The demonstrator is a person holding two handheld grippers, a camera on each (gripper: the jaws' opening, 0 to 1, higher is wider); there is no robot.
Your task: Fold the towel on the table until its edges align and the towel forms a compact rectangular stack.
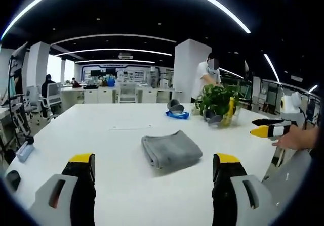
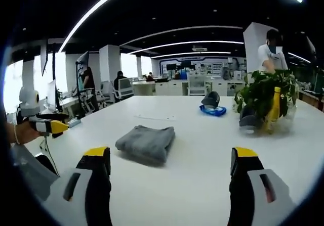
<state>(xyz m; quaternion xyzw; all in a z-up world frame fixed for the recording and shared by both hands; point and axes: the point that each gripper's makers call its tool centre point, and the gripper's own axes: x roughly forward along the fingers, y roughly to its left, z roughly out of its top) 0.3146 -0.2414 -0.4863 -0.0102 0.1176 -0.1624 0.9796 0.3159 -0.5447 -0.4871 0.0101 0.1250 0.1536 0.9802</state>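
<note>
While both grippers hang above the white counter [image 1: 126, 185], the grey towel [image 1: 170, 150] lies folded into a compact, thick rectangle on it, ahead of the jaws and touched by neither pair. In the left gripper view the left gripper [image 1: 154, 168] has its yellow-tipped jaws spread wide with nothing between them, and the towel sits just beyond the gap, slightly nearer the right-hand jaw. In the right gripper view the right gripper [image 2: 172, 160] likewise has its jaws parted and empty, with the towel [image 2: 146, 142] beyond them, closer to the left-hand jaw.

Farther out past the towel, a potted green plant [image 1: 218, 102] with a yellow item standing in its leaves is off toward the right-hand jaw's side, and a small blue packet [image 1: 177, 115] with a dark rounded object just behind it lies near the plant. A person in a white shirt [image 1: 206, 79] stands behind the plant. At the far side of each view the other gripper comes in, held by a hand [image 1: 293, 137], well apart from the towel.
</note>
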